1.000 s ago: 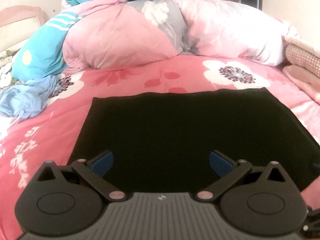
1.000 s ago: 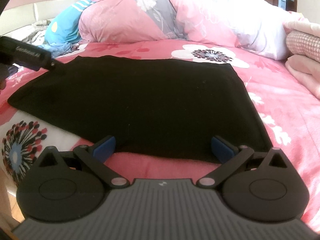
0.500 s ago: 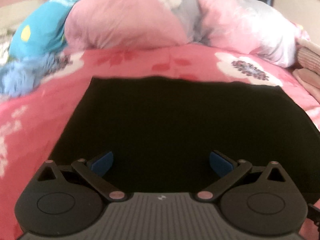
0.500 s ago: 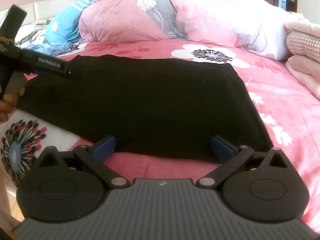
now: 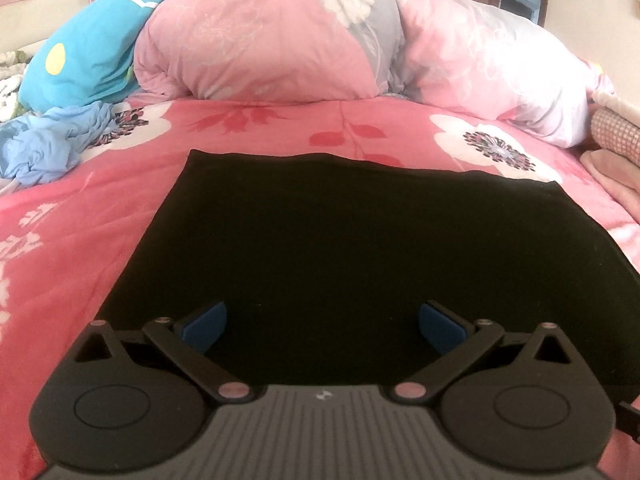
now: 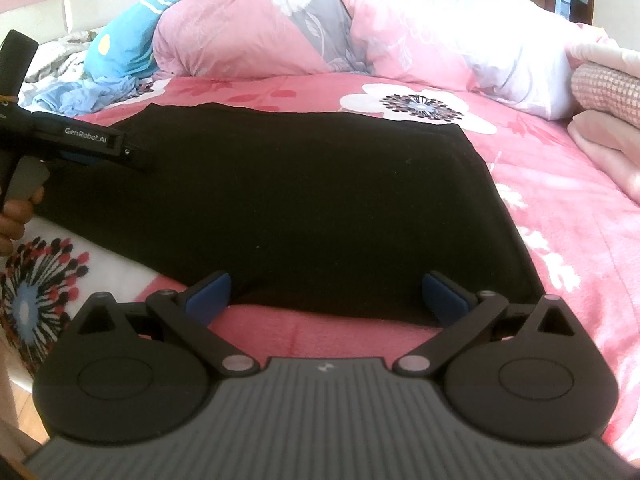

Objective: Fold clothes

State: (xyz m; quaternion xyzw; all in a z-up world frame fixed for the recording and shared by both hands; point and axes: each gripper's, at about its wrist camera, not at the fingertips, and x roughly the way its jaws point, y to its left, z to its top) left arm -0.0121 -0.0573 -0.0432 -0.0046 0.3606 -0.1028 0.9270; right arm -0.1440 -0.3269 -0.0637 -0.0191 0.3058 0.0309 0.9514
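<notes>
One black garment lies flat on the pink floral bedspread, near its front edge. Two grippers hover over it — the left gripper above the near-left part, the right gripper at the near hem, each with its two blue pads spread wide, holding nothing. One crumpled light-blue cloth lies well apart, beside one heaped pink quilt.

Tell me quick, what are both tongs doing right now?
Left tongs: open, empty, over the black garment.
Right tongs: open, empty, at its near edge.
</notes>
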